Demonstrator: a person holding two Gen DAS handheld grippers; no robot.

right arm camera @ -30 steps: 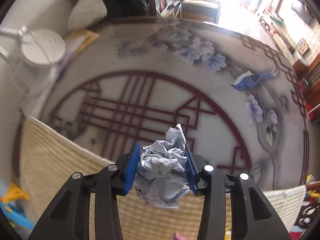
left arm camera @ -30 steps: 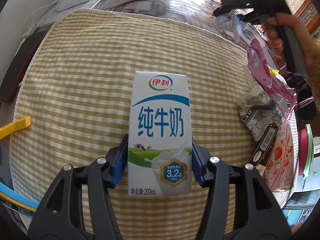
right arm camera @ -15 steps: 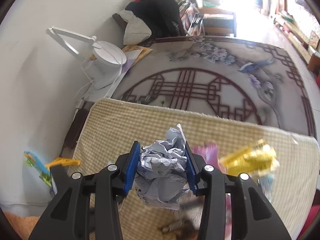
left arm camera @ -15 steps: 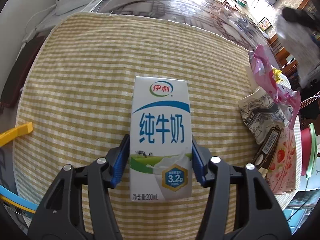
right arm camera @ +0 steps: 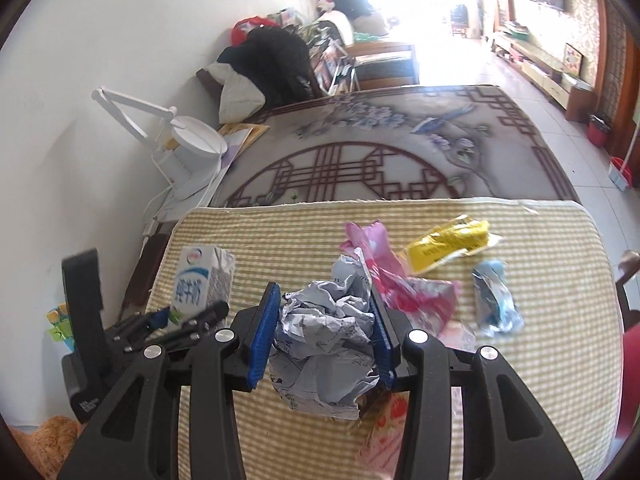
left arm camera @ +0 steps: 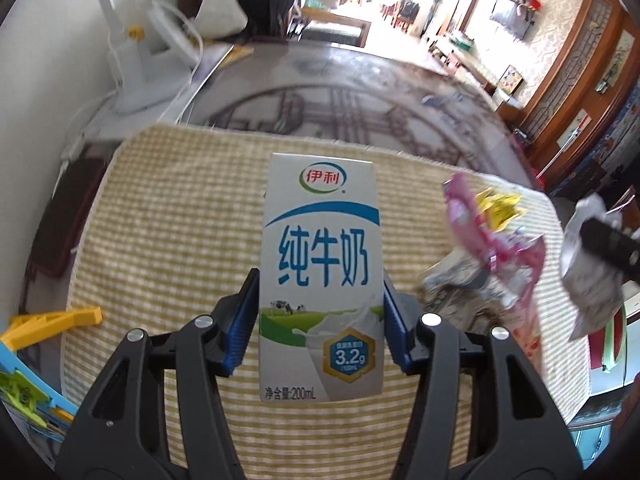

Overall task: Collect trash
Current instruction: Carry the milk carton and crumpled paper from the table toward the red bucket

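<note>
Above the yellow checked cloth mat, the left tongs clamp a white-and-blue milk carton upright and the right tongs pinch a crumpled grey paper ball, likely for binning both, while 3 wrappers lie on it.

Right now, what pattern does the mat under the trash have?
The mat has a yellow and white check pattern, shown best in the right wrist view.

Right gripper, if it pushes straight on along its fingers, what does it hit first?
Probably the pink wrapper lying on the checked mat, just past the crumpled paper the right gripper is clamping. Depth is hard to judge; it might reach bare mat beside the wrapper instead.
</note>
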